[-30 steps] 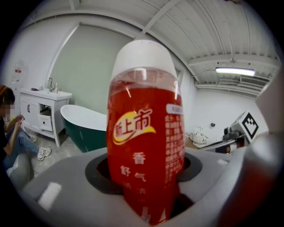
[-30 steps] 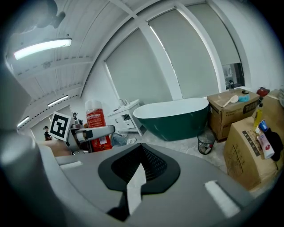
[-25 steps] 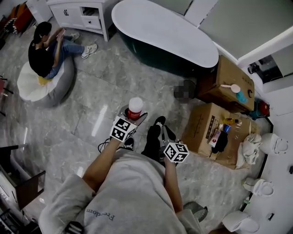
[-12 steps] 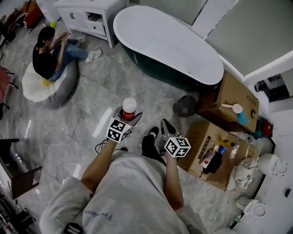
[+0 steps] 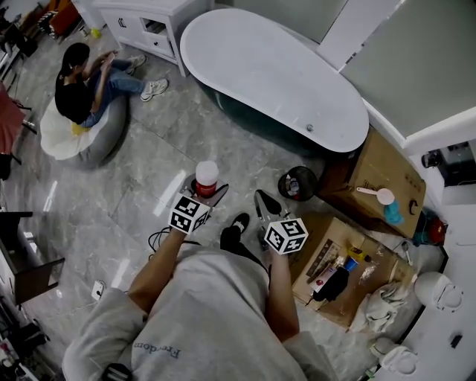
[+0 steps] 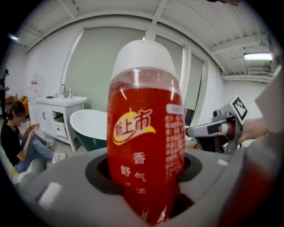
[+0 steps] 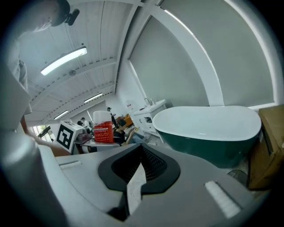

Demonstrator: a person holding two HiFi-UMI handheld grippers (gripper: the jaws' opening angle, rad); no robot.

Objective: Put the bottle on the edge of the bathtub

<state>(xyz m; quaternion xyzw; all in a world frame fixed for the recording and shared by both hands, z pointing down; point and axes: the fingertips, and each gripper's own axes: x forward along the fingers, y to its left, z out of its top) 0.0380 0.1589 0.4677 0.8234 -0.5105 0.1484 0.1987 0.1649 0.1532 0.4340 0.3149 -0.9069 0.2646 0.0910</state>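
Observation:
My left gripper (image 5: pixel 204 193) is shut on a red bottle (image 5: pixel 206 179) with a white cap, held upright above the grey floor. In the left gripper view the bottle (image 6: pixel 145 128) fills the middle, clamped between the jaws. The white bathtub (image 5: pixel 275 78) with a dark green outside stands ahead, a good way beyond the bottle; it also shows small in the left gripper view (image 6: pixel 91 126) and large in the right gripper view (image 7: pixel 208 126). My right gripper (image 5: pixel 265 205) is shut with nothing in it, to the right of the bottle (image 7: pixel 103 127).
A person (image 5: pixel 85 82) sits on a beanbag at the left. A white cabinet (image 5: pixel 145 18) stands left of the tub. A small dark bin (image 5: pixel 297 183) sits by the tub's near end. Cardboard boxes (image 5: pixel 379 178) with toiletries are at the right.
The view has moved toward the bathtub, which now lies closer and more central. Both grippers keep their hold and spacing; the bottle stays clamped in the left one.

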